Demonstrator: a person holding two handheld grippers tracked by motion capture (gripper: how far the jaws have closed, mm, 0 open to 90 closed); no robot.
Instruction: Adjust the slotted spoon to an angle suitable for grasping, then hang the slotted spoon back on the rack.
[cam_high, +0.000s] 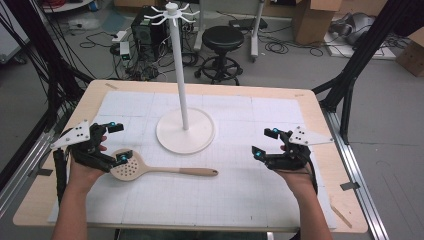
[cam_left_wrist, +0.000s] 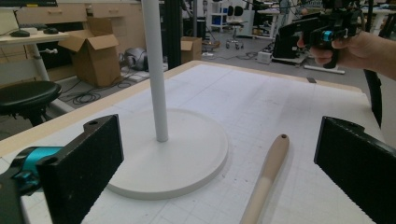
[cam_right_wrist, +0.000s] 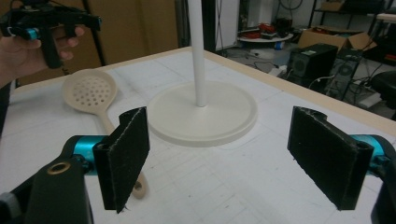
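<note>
A person sits at a table covered by a white gridded mat (cam_high: 240, 195), holding a two-jaw gripper in each hand. The left gripper (cam_high: 118, 142) hovers at the left side of the mat with its jaws spread wide and nothing between them. Just beside its lower jaw lies a beige slotted spoon (cam_high: 150, 169), flat on the mat; the perforated bowl sits right next to that jaw, and whether they touch cannot be told. The spoon's handle stretches away from the left gripper toward the right gripper (cam_high: 265, 142), ending well short of it. In the left gripper view the handle (cam_left_wrist: 266, 179) lies on the mat between the two black jaws, pointing ahead. The right gripper is held over the right side of the mat, jaws wide apart and empty. Ahead of both grippers, between them, stands a white rack (cam_high: 185, 131) with a round base and tall pole.
</note>
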